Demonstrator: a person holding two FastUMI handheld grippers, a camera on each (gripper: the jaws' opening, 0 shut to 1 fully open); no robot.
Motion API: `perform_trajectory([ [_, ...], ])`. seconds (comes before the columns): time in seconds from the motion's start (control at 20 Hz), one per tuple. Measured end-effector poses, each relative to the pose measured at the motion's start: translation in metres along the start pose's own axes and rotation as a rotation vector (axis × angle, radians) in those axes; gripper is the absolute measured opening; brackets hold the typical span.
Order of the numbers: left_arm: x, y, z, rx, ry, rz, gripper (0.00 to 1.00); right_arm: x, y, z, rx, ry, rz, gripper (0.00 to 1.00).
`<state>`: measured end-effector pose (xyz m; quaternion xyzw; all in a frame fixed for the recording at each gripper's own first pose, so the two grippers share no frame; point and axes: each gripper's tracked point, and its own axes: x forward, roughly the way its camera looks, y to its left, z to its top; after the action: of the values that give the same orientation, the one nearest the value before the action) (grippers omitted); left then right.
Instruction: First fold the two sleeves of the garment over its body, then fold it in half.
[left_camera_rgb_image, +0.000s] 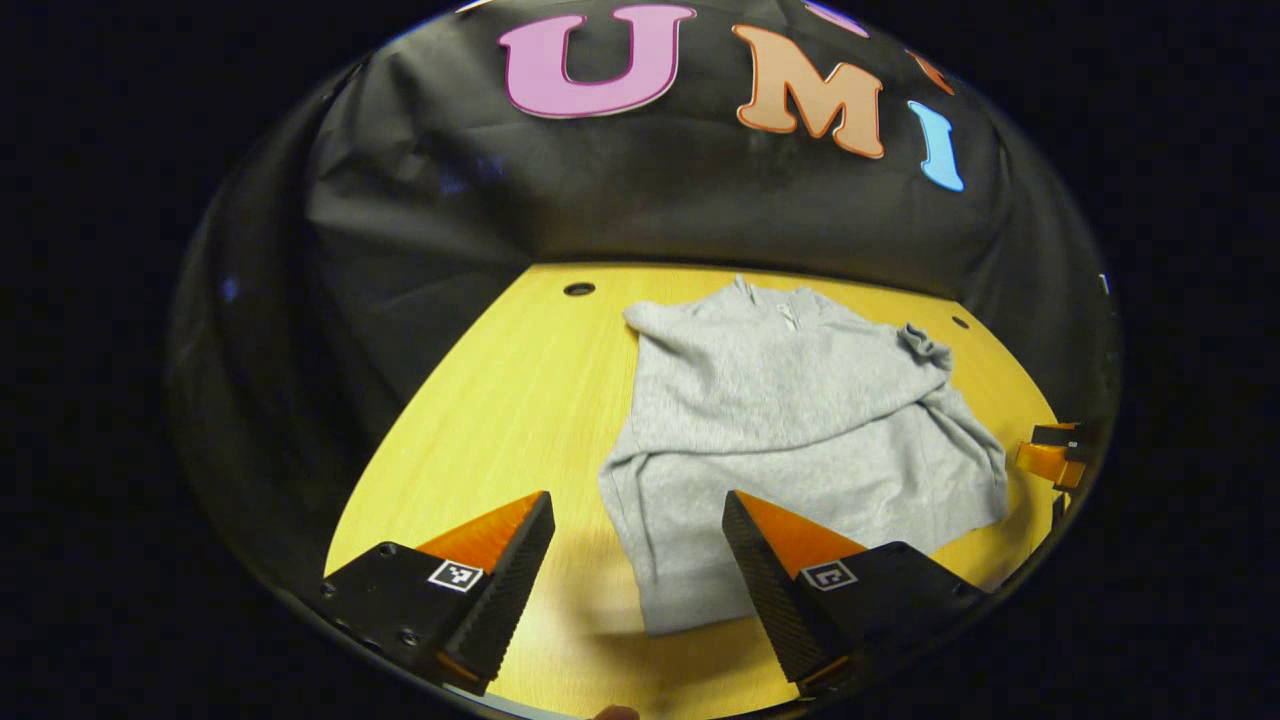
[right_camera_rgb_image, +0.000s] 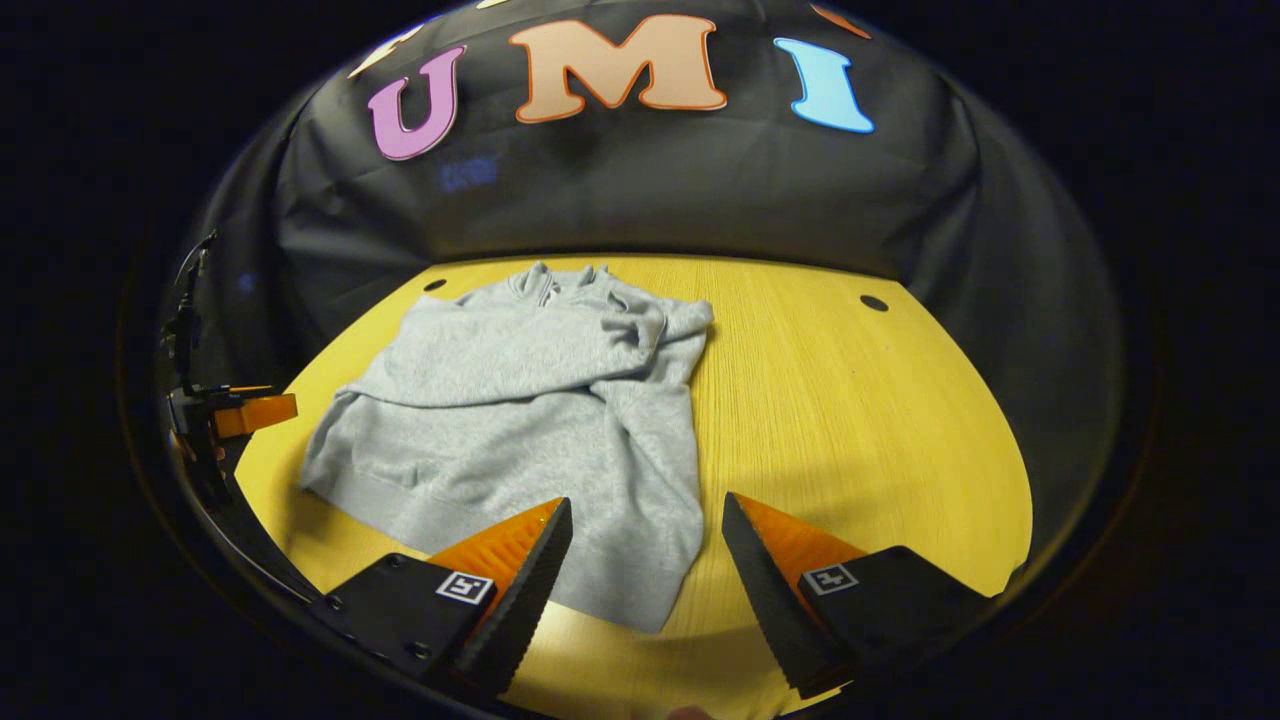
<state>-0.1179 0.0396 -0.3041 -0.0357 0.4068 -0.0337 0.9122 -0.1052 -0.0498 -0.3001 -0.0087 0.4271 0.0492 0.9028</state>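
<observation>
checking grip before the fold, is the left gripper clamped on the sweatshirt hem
No, the left gripper hangs open above the grey sweatshirt, fingers apart.

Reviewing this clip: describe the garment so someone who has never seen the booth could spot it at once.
Start at the yellow wooden table before the black cloth wall. On it lies a grey sweatshirt, collar toward the wall, hem nearest the grippers. It is the table's sole fabric item, with both sleeves already folded across its body.

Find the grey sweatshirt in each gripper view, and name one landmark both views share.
Left gripper view: the grey sweatshirt lies right of centre on the table, collar toward the wall.
Right gripper view: it lies left of centre, collar toward the wall.
Shared landmark: the yellow wooden table with round holes near its far edge.
</observation>
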Motion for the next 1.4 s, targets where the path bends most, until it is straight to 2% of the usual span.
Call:
perform_trajectory([
  [0.2, 0.013, -0.007, -0.041, -0.003, 0.090, -0.013, 0.99, 0.007, 0.000, -0.026, 0.006, 0.074, -0.015, 0.96],
  [0.45, 0.018, -0.015, -0.065, -0.021, 0.155, -0.030, 0.99, 0.014, -0.002, -0.051, 0.006, 0.163, -0.026, 0.96],
  [0.5, 0.018, -0.015, -0.063, -0.021, 0.147, -0.027, 0.99, 0.014, -0.002, -0.054, 0.004, 0.175, -0.027, 0.96],
  [0.55, 0.020, -0.015, -0.064, -0.021, 0.143, -0.029, 0.99, 0.014, -0.001, -0.058, 0.002, 0.187, -0.026, 0.92],
  [0.6, 0.019, -0.016, -0.066, -0.018, 0.151, -0.025, 0.98, 0.014, 0.001, -0.062, -0.003, 0.206, -0.022, 0.96],
  [0.65, 0.019, -0.016, -0.065, -0.012, 0.145, -0.023, 0.98, 0.014, 0.002, -0.063, -0.003, 0.218, -0.018, 0.96],
  [0.7, 0.020, -0.016, -0.066, -0.008, 0.149, -0.021, 0.99, 0.014, 0.002, -0.061, 0.001, 0.214, -0.020, 0.92],
  [0.8, 0.021, -0.020, -0.065, -0.005, 0.133, -0.033, 0.98, 0.014, 0.003, -0.062, 0.007, 0.227, -0.022, 0.90],
  [0.85, 0.020, -0.023, -0.064, 0.003, 0.124, -0.044, 0.91, 0.015, 0.007, -0.065, 0.000, 0.237, -0.013, 0.89],
  [0.9, 0.021, -0.025, -0.064, 0.005, 0.118, -0.049, 0.86, 0.014, 0.011, -0.064, -0.007, 0.240, 0.004, 0.83],
  [0.95, 0.022, -0.029, -0.065, 0.006, 0.120, -0.053, 0.72, 0.012, 0.014, -0.065, -0.022, 0.246, 0.015, 0.62],
  [1.0, 0.023, -0.031, -0.064, 0.008, 0.117, -0.059, 0.65, 0.012, 0.019, -0.064, -0.027, 0.252, 0.037, 0.52],
  [1.05, 0.024, -0.034, -0.062, 0.007, 0.114, -0.068, 0.53, 0.012, 0.020, -0.065, -0.021, 0.259, 0.037, 0.32],
  [1.1, 0.026, -0.037, -0.061, -0.007, 0.104, -0.081, 0.46, 0.013, 0.021, -0.063, -0.013, 0.262, 0.045, 0.27],
  [1.15, 0.027, -0.038, -0.059, -0.038, 0.093, -0.078, 0.30, 0.009, 0.022, -0.063, -0.008, 0.269, 0.053, 0.17],
  [1.2, 0.027, -0.038, -0.057, -0.070, 0.087, -0.078, 0.14, 0.009, 0.022, -0.061, 0.008, 0.273, 0.053, 0.12],
  [1.25, 0.027, -0.038, -0.058, -0.092, 0.085, -0.080, 0.06, 0.014, 0.022, -0.063, 0.016, 0.273, 0.054, 0.11],
  [1.3, 0.026, -0.038, -0.058, -0.110, 0.097, -0.081, 0.03, 0.016, 0.020, -0.061, 0.037, 0.264, 0.042, 0.11],
  [1.35, 0.024, -0.039, -0.060, -0.121, 0.118, -0.081, 0.00, 0.014, 0.021, -0.061, 0.045, 0.273, 0.040, 0.02],
  [1.4, 0.022, -0.039, -0.060, -0.123, 0.133, -0.087, 0.00, 0.013, 0.019, -0.059, 0.039, 0.266, 0.040, 0.02],
])
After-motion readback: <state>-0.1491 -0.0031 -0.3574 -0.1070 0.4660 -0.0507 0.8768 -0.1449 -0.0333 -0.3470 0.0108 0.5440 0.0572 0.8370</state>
